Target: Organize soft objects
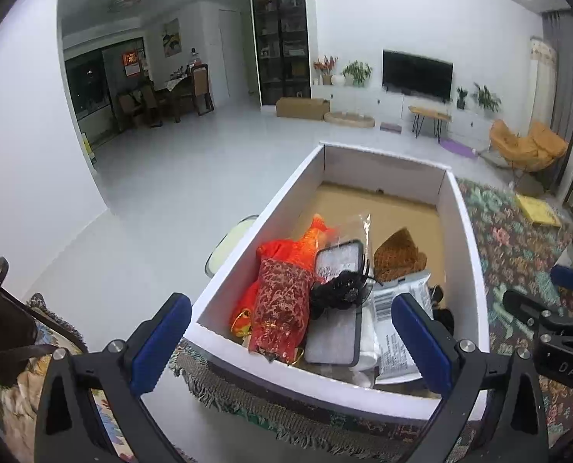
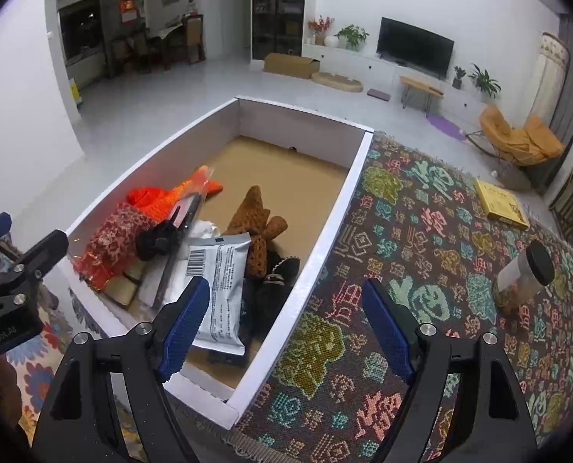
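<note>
A white cardboard box [image 1: 467,231] [image 2: 336,231] stands on a patterned rug. Inside lie a red and gold cloth pouch [image 1: 282,308] [image 2: 113,243], an orange knit piece [image 1: 309,239] [image 2: 151,196], a brown crocheted piece [image 1: 398,254] [image 2: 255,212], a black soft item [image 1: 336,289] [image 2: 159,239], a grey case [image 1: 332,335] and a silver packet [image 1: 398,351] [image 2: 221,281]. My left gripper [image 1: 290,339] hovers open over the box's near end, nothing between its fingers. My right gripper [image 2: 286,324] hangs open above the box's right wall, empty.
The rug [image 2: 421,250] carries a yellow book [image 2: 500,204] and a clear jar with a black lid [image 2: 525,274] to the right. A dark bag [image 1: 5,320] lies at the left. White floor, a TV unit and an orange chair [image 1: 525,146] lie beyond.
</note>
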`<state>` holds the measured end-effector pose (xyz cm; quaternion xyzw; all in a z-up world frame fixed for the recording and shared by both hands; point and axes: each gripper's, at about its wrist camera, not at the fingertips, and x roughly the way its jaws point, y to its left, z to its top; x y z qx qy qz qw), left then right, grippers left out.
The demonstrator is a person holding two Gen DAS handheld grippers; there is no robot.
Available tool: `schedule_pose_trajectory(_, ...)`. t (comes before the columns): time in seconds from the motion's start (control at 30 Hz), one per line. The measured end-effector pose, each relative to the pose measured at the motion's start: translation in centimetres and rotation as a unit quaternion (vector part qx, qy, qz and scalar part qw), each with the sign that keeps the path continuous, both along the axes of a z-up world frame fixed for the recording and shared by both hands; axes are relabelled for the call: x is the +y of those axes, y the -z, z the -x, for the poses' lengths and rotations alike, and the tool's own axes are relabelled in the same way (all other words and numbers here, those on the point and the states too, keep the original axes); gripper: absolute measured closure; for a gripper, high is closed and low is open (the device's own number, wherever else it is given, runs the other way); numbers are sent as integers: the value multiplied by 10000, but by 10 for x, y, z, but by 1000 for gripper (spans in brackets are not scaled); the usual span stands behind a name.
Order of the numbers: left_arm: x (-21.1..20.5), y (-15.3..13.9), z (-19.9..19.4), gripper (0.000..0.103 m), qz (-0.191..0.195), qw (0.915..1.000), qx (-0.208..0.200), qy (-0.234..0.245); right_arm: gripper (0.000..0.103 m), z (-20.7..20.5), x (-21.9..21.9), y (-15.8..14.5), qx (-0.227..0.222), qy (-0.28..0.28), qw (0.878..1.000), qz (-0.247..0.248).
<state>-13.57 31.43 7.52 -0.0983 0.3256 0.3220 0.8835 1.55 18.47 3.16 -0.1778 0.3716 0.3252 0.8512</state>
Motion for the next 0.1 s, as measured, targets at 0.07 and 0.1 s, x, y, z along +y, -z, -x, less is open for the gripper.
schedule_pose_trajectory(0.07,-4,-2,2,0,-60,9999,-117,40,20,-1,-1,0,-4,13,10000,-26)
schedule_pose_trajectory(0.1,-6,-2,1,0,-106,9999,-105,78,20,-1,-3,1,8,21,10000,-57)
